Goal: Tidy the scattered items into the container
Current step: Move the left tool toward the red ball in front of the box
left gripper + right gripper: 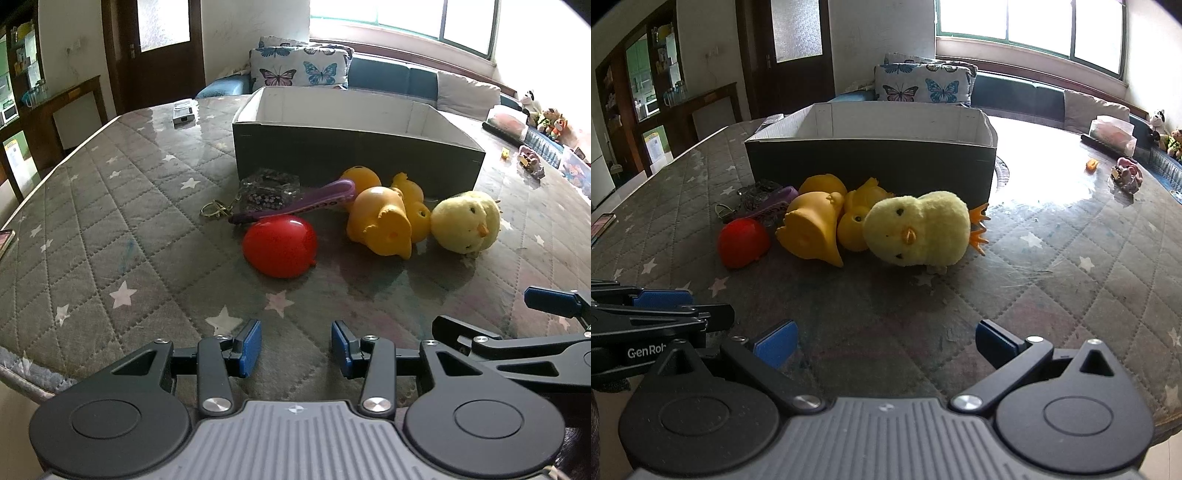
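A dark open box [354, 155] with white inner walls stands on the table; it also shows in the right wrist view [871, 162]. In front of it lie a red balloon [280, 245] [742, 242], yellow rubber ducks [384, 221] [816, 229], a yellow plush chick [465, 221] [919, 229] and a purple-strapped keychain with a clear pouch [295, 201] [768, 201]. My left gripper [296, 347] is open and empty, short of the balloon. My right gripper [884, 341] is open wide and empty, short of the chick.
The table has a grey quilted star cover [110, 206]. A small grey device [183, 112] lies at the far left. Small toys [1126, 175] and a tissue box [1112, 131] sit at the far right. A phone [5, 240] lies at the left edge.
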Motion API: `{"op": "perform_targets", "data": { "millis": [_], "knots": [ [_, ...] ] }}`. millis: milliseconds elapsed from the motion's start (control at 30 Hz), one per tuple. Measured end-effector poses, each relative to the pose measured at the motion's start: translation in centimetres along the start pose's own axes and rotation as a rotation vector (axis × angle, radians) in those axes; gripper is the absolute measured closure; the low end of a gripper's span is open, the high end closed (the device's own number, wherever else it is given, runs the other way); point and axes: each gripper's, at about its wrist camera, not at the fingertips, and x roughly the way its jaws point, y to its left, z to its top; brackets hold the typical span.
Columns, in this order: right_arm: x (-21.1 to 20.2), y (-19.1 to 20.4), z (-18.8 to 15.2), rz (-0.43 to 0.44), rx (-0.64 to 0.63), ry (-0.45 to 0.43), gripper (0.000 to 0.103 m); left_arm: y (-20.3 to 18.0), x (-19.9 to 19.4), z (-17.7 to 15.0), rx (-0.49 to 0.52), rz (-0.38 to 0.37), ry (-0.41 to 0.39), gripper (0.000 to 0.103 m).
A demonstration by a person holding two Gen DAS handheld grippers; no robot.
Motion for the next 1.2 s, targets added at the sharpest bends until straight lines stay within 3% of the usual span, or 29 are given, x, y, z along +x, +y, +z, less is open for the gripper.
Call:
{"op": "perform_targets", "data": {
  "millis": [867, 1200],
  "knots": [
    [1.1, 0.5, 1.0, 0.011, -0.005, 0.007, 0.000, 0.8, 0.9, 0.9, -0.008, 0.014, -0.003, 0.059],
    [1.7, 0.8, 1.6, 0.016, -0.011, 0.009, 0.000, 1.3, 1.0, 1.3, -0.016, 0.013, -0.056, 0.059]
  ]
}}
